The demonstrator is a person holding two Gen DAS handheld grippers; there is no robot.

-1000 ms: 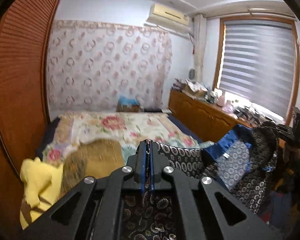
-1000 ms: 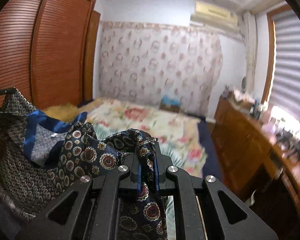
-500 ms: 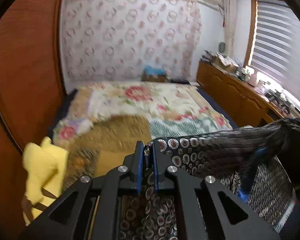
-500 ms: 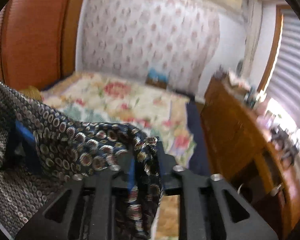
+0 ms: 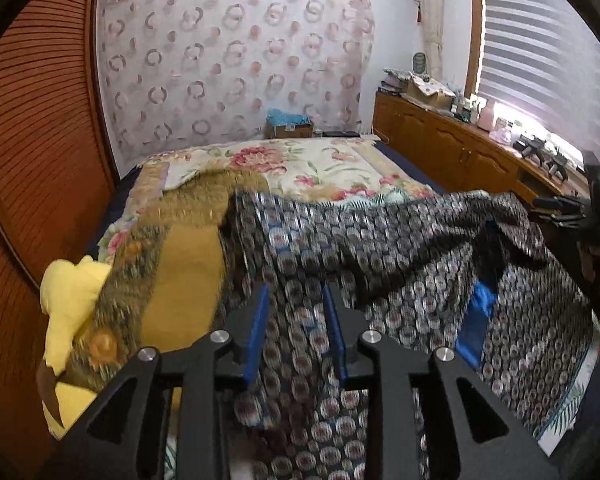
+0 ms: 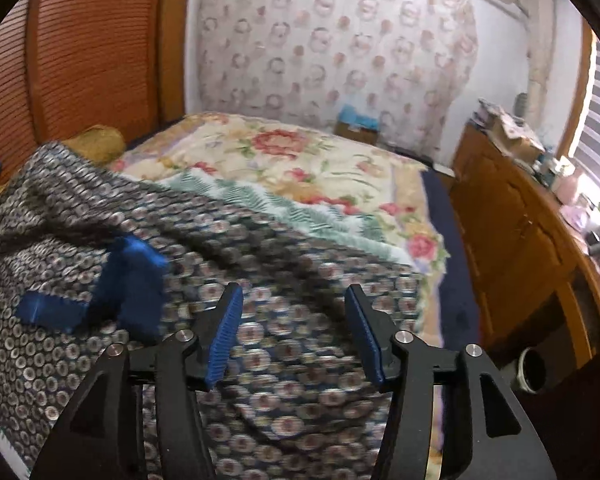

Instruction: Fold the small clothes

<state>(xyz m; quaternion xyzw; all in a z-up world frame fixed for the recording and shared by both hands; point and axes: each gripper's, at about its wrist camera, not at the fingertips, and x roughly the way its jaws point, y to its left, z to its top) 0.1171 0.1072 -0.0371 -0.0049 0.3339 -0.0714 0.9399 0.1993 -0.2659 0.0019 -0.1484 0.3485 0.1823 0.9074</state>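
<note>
at the bottom of my left wrist view the left gripper [image 5: 294, 322] has its jaws parted, blue pads apart with nothing pinched; the patterned garment [image 5: 400, 280] lies under and between them, and i cannot tell whether the pads touch the cloth. the right gripper [image 6: 292, 330] at the bottom of my right wrist view is spread wider, also grasping nothing, with the same garment [image 6: 260, 280] below it. the fabric is motion-blurred in both views, so its medallion print reads only as rows of pale rings on dark, and its near edge is cut off behind the gripper bodies. a blue lining flap [image 6: 128, 280] shows at the left of the right view, its shape smeared. the garment is spread over the near end of the bed, covering part of the floral bedspread [image 5: 300, 164]. at the lower left of the left view a yellow cloth [image 5: 60, 308] and a mustard fringed piece [image 5: 180, 276] lie just beside it, partly overlapped. at the right edge of that view i see the other gripper, dark and partly cut off. farther back stand the wooden cabinet [image 6: 512, 216] and the patterned curtain [image 5: 236, 60].
</note>
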